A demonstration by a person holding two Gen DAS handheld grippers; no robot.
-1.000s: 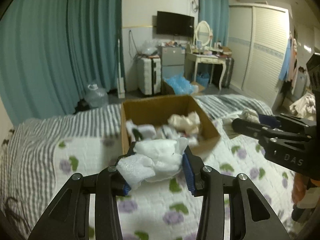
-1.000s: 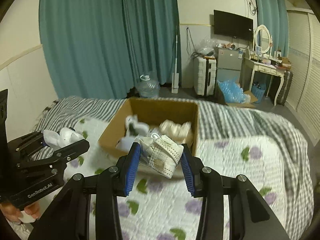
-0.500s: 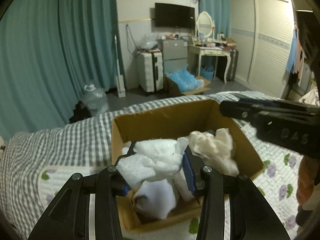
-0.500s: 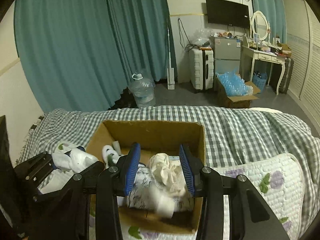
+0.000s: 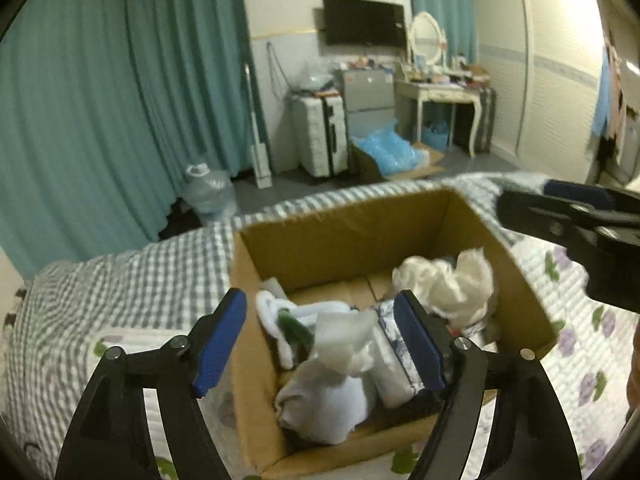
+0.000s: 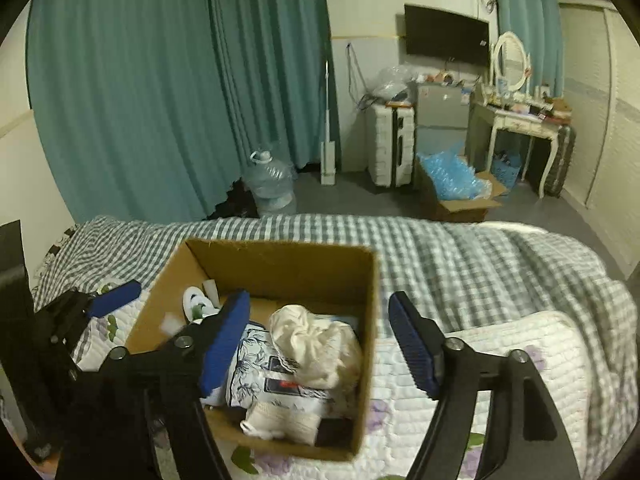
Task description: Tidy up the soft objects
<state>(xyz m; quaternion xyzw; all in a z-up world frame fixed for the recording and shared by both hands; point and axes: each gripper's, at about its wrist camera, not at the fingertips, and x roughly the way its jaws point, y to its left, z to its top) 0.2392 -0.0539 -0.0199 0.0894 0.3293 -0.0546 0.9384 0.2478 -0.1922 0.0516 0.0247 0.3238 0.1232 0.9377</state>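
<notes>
Both sets of jaws spread wide and empty over the box. Left gripper above the near-left part, with a white bundle lying between and just below the jaws. Right gripper above the near-right part, a cream cloth between the jaws. Several soft items already inside, so seemingly well along. No loose items visible on the quilt; what remains cannot be told.
</notes>
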